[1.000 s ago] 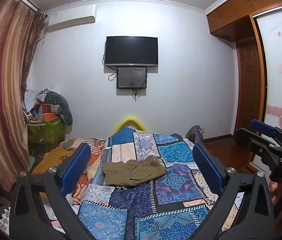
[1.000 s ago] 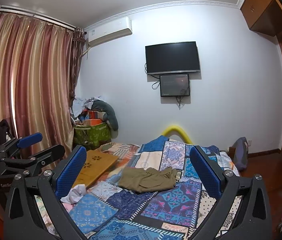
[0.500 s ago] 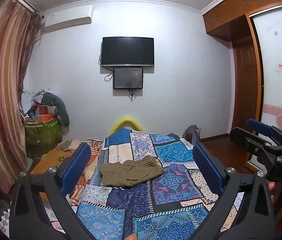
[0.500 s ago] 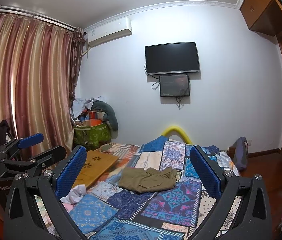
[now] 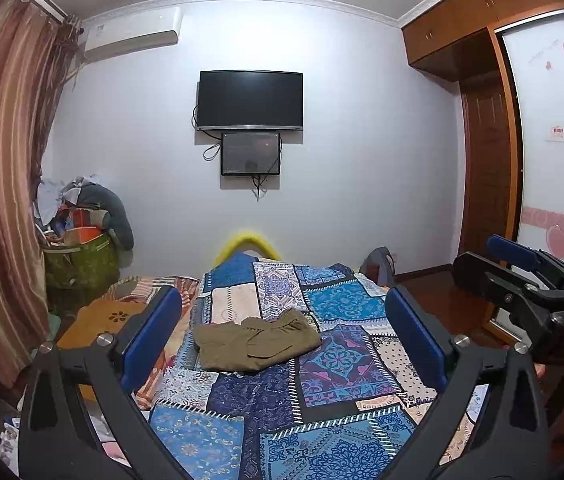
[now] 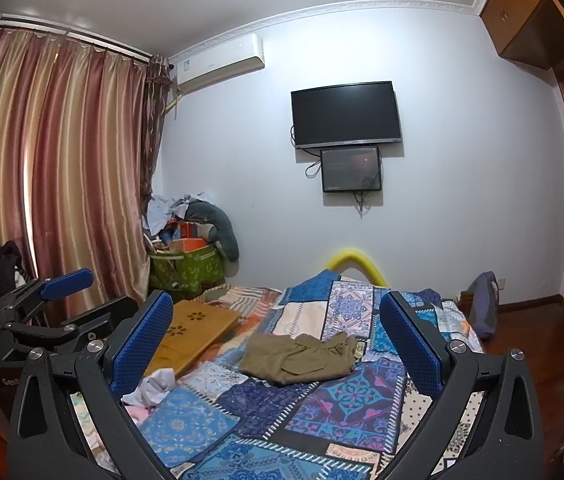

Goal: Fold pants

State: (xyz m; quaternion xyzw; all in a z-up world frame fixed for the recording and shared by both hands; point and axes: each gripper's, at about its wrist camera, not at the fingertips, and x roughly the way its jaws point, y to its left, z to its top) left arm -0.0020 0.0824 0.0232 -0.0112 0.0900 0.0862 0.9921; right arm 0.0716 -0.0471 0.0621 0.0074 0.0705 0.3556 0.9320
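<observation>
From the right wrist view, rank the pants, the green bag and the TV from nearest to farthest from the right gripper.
1. pants: on the quilt, straight ahead of the right gripper.
2. green bag: left corner, by the curtain.
3. TV: on the far wall.

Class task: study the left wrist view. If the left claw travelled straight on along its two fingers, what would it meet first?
Probably the olive pants lying on the patchwork bedspread. The open left claw frames them, with nothing visible in between, though depth is uncertain.
</observation>
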